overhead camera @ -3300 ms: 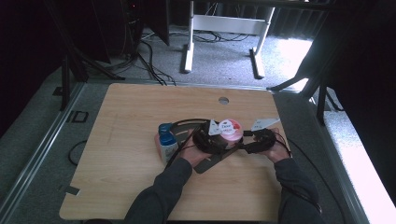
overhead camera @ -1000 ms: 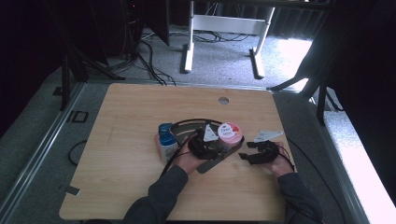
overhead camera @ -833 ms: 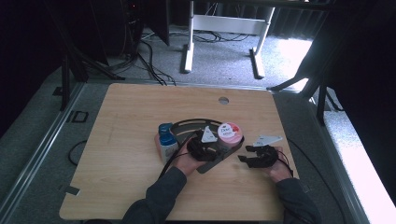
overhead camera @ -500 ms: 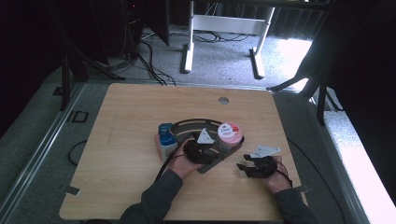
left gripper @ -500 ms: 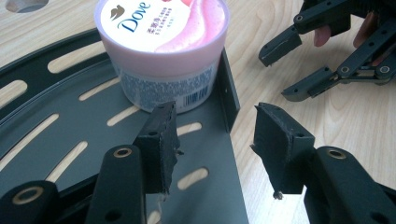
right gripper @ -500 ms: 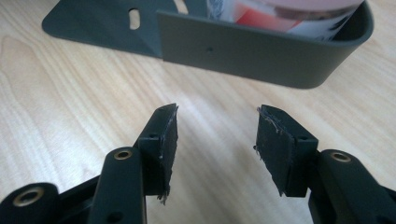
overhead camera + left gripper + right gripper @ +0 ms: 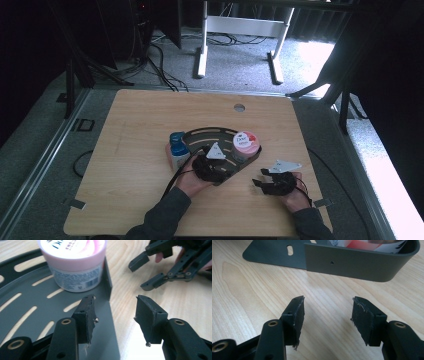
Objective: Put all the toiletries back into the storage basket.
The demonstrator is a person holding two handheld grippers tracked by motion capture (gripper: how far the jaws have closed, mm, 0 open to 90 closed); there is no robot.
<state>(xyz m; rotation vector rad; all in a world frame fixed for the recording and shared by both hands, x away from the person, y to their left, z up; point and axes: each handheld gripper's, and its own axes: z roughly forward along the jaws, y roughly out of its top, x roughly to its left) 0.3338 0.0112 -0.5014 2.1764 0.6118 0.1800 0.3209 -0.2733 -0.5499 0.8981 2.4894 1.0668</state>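
A pink-lidded cream jar (image 7: 246, 142) stands at the right end of a dark grey slotted tray (image 7: 210, 135) in the middle of the wooden table. My left gripper (image 7: 220, 167) is at the tray's near edge. In the left gripper view it (image 7: 113, 312) is open after closing a little. One jaw is over the tray floor (image 7: 30, 305) and the other over bare wood, with the jar (image 7: 75, 265) ahead. My right gripper (image 7: 260, 178) hovers right of the tray. It (image 7: 327, 315) is open, has just been opening, and has nothing between its pads, facing the tray wall (image 7: 362, 265).
A white bottle with a blue cap (image 7: 177, 149) stands against the tray's left side. A round hole (image 7: 239, 107) sits near the table's far edge. White desk legs (image 7: 202, 45) and cables lie on the floor beyond. The right gripper's jaws (image 7: 155, 270) show ahead in the left gripper view.
The right gripper has drawn back from beside the jar toward the table's near edge. The left gripper has slid back along the tray toward the person.
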